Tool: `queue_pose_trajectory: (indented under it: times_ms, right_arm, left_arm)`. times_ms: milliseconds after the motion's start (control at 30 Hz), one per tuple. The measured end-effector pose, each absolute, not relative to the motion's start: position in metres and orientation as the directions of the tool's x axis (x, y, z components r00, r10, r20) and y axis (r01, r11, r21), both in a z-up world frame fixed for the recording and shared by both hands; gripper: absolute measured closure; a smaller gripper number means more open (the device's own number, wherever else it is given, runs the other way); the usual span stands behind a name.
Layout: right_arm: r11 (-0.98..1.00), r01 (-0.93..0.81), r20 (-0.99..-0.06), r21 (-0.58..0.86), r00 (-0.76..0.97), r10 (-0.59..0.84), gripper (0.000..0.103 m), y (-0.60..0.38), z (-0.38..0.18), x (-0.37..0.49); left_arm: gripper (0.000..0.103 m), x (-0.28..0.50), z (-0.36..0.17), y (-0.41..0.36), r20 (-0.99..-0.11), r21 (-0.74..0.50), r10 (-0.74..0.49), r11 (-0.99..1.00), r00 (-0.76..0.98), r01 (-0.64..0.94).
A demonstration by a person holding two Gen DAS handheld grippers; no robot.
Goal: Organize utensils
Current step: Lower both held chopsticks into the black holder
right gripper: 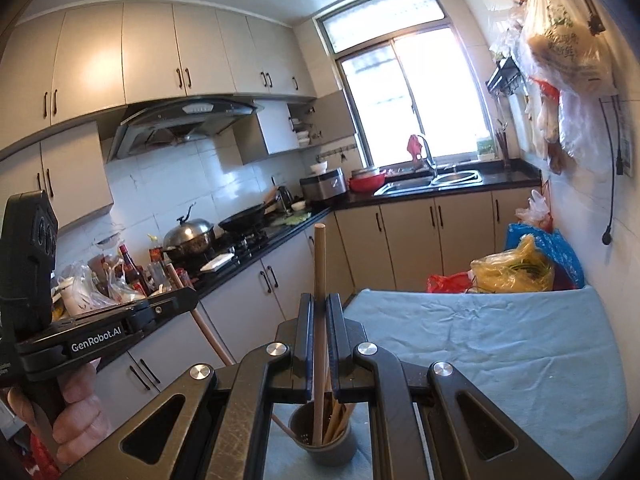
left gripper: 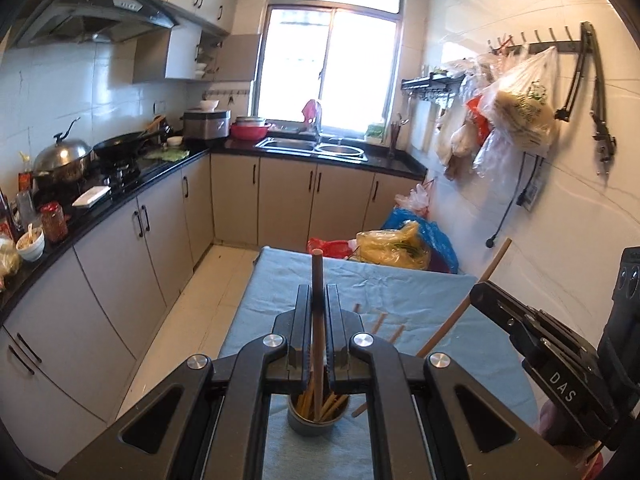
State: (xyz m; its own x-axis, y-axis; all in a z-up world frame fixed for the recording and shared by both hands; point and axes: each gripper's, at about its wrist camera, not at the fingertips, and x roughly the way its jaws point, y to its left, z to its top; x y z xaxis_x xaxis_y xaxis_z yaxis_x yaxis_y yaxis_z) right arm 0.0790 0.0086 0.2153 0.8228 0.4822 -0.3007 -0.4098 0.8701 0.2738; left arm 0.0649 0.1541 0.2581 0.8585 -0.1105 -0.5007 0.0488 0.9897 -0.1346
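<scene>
In the left wrist view my left gripper (left gripper: 318,292) is shut on an upright wooden chopstick (left gripper: 317,270). Its lower end lines up with the mouth of a grey holder cup (left gripper: 318,420) that has several chopsticks in it. At the right edge, my right gripper (left gripper: 480,292) is shut on a second chopstick (left gripper: 460,308), which slants. The right wrist view shows that right gripper (right gripper: 319,300) clamped on its chopstick (right gripper: 319,256) above the same cup (right gripper: 324,440). The left gripper (right gripper: 190,294), held by a hand (right gripper: 76,400), is at the left.
Loose chopsticks (left gripper: 378,322) lie on the blue cloth (left gripper: 400,280) covering the table. Plastic bags (left gripper: 394,248) are piled past its far end. A black counter (left gripper: 132,188) with stove and wok (left gripper: 120,146) runs along the left. Bags (left gripper: 520,108) hang on the right wall.
</scene>
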Motion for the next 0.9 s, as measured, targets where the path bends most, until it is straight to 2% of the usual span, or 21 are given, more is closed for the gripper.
queue_pose_trajectory:
  times_ms: [600,900]
  right_arm:
    - [0.894,-0.392,-0.449,0.219,0.773,0.448,0.096,0.049,0.156,0.127]
    - [0.905,-0.376,-0.501,0.198,0.755,0.424,0.096,0.055,0.126,0.131]
  left_arm:
    - [0.097,0.106,0.195,0.176,-0.605,-0.169,-0.119,0.985,0.787,0.019]
    - [0.098,0.115,0.175,0.174,-0.623,-0.166,-0.129,0.986,0.772,0.031]
